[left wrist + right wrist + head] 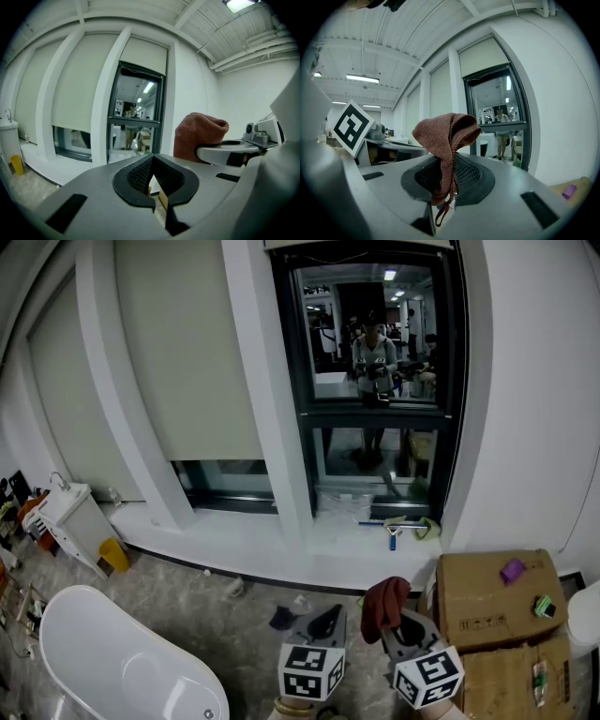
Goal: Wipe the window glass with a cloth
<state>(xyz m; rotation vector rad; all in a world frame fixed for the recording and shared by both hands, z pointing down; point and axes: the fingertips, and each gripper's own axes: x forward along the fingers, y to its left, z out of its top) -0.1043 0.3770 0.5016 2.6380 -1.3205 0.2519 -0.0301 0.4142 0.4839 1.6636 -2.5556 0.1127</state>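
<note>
- Rust-brown knitted cloth is pinched in the right hand-held gripper. The jaws are pressed onto a fold, most of the fabric is bunched up above the black pads, and a loose thread end dangles below them.
- The left hand-held gripper sits just beside it on the left. Its jaw tips are pressed together and it's empty.
- Both are held low over the grey marbled floor, so the cloth is well apart from the window.
- The window glass is straight ahead in a dark frame, a tall upper pane over a shorter lower one. A standing person shows in the upper pane.
- A white window sill runs along underneath. On it, near the lower pane, there's a small tool with a blue handle with a yellow-green rag just beside it.
- Left of the window, a pale roller blind is pulled down over a wider opening, leaving a strip of glass showing at the bottom.
- A brown cardboard box sits to the right of the right hand-held gripper. It has a small purple thing and a small green thing on top; too small to say what they are.
- Over on the far left there's a glossy white bathtub, plus a white stand with a tap and a yellow object next to it.
</note>
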